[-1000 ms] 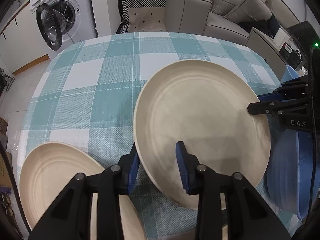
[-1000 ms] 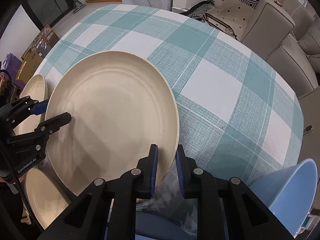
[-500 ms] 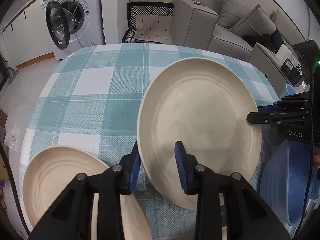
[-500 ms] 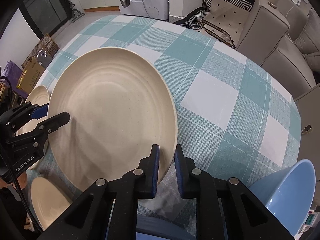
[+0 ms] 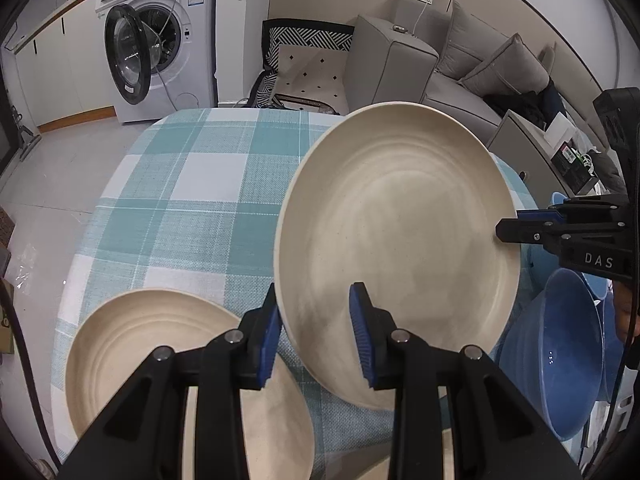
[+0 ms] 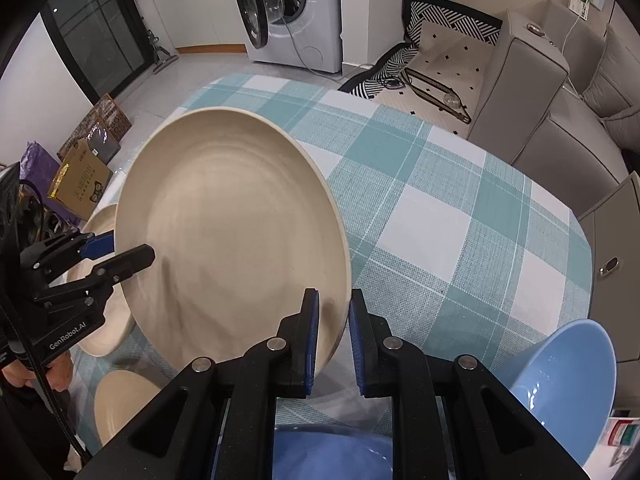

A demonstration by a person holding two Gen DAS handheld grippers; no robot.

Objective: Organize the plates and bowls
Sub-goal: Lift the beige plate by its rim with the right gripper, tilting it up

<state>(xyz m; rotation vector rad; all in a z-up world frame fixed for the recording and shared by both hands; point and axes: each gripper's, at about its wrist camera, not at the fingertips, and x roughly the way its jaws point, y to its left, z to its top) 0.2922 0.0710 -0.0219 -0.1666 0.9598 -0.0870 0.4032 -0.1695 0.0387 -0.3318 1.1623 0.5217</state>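
1. You hold a large cream plate (image 5: 400, 248) lifted clear of the checked surface (image 5: 192, 200) and tilted, its ringed inside facing you, your left tool (image 5: 314, 336) and right tool (image 6: 334, 336) clamped on opposite rims.
2. A second cream plate (image 5: 152, 344) lies flat near you on the left.
3. A third cream plate (image 6: 120, 404) sits close by it.
4. A blue bowl (image 5: 560, 360) rests tilted on the right.
5. A lighter blue bowl (image 6: 568, 380) leans beside it.
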